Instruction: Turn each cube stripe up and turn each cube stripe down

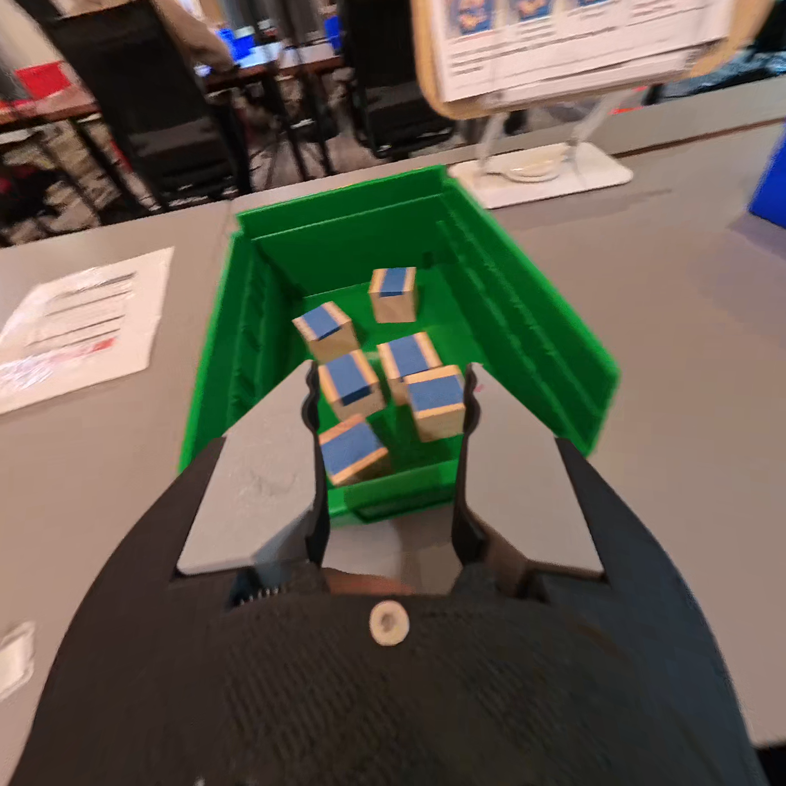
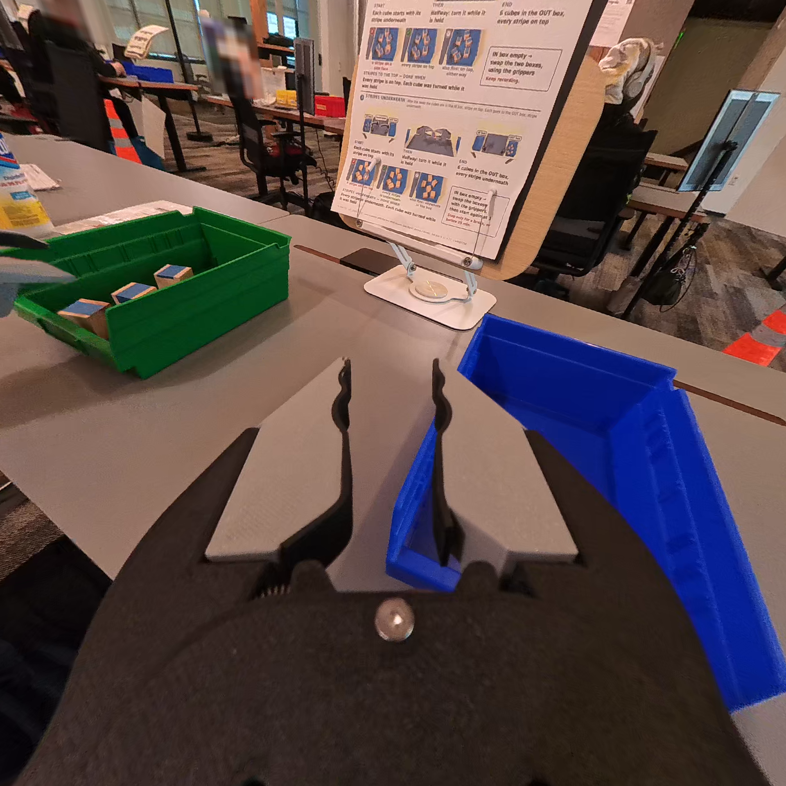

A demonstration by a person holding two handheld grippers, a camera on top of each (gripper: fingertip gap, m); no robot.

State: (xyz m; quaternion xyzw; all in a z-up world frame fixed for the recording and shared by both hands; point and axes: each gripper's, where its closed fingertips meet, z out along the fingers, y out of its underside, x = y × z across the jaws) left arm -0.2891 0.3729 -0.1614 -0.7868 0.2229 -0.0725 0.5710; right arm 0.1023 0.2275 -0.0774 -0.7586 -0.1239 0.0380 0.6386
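Note:
A green bin (image 1: 531, 306) holds several wooden cubes, each with a blue stripe on top, such as the far one (image 1: 393, 293) and the near one (image 1: 353, 453). My left gripper (image 1: 389, 374) is open and empty, above the bin's near end, with cubes showing between its fingers. In the right wrist view the green bin (image 2: 191, 314) stands at the left with three cubes showing, one of them (image 2: 172, 274) at the far end. My right gripper (image 2: 389, 370) is open and empty, over the table by the left wall of an empty blue bin (image 2: 638, 446).
An instruction sheet on a white stand (image 2: 429, 297) sits behind the bins, also in the left wrist view (image 1: 540, 170). A paper sheet (image 1: 81, 323) lies left of the green bin. A wipes canister (image 2: 17, 187) stands at the far left. The blue bin's corner (image 1: 770, 187) shows at right.

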